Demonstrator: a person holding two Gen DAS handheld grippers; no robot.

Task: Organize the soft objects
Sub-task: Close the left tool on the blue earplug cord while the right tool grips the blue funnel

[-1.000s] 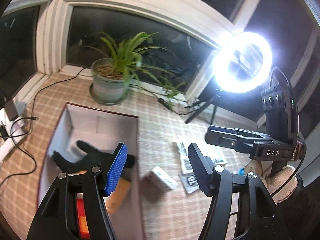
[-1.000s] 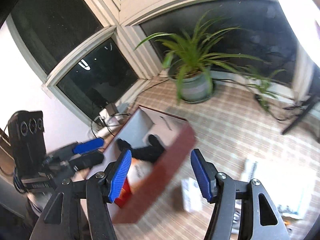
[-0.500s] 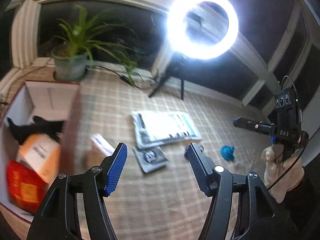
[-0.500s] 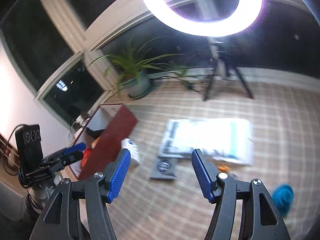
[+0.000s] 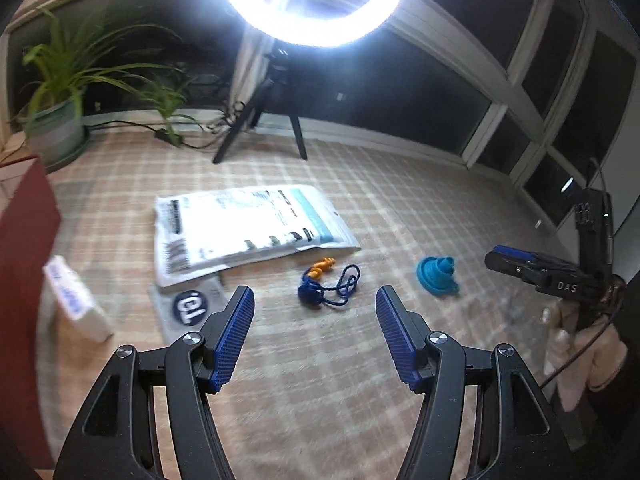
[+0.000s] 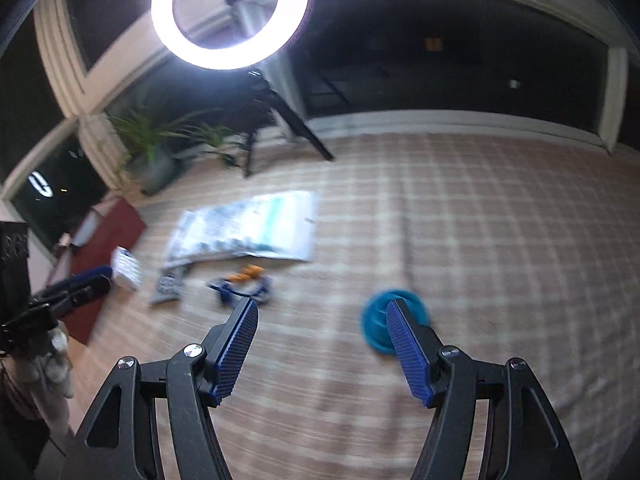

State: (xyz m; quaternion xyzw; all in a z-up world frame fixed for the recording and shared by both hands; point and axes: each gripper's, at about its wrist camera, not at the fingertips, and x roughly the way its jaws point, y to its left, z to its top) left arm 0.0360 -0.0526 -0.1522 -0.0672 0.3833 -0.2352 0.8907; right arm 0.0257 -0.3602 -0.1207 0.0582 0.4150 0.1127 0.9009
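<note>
My left gripper [image 5: 314,334] is open and empty above the checked cloth, just short of blue-corded orange earplugs [image 5: 326,286]. A teal collapsible funnel [image 5: 437,275] lies to their right. A large white plastic pouch [image 5: 248,230], a small grey packet [image 5: 188,310] and a white box [image 5: 76,300] lie to the left. My right gripper [image 6: 322,346] is open and empty; its right finger partly hides the funnel [image 6: 378,326]. The earplugs [image 6: 244,282] lie ahead left of it. The right gripper also shows in the left wrist view [image 5: 520,264].
The red box wall [image 5: 24,240] stands at the left edge, also seen in the right wrist view [image 6: 108,248]. A ring light on a tripod [image 5: 276,92] and a potted plant [image 5: 60,120] stand at the back by the windows.
Both grippers have swung right, away from the red box and toward the earplugs and funnel. The box interior has left both views. Both stay open.
</note>
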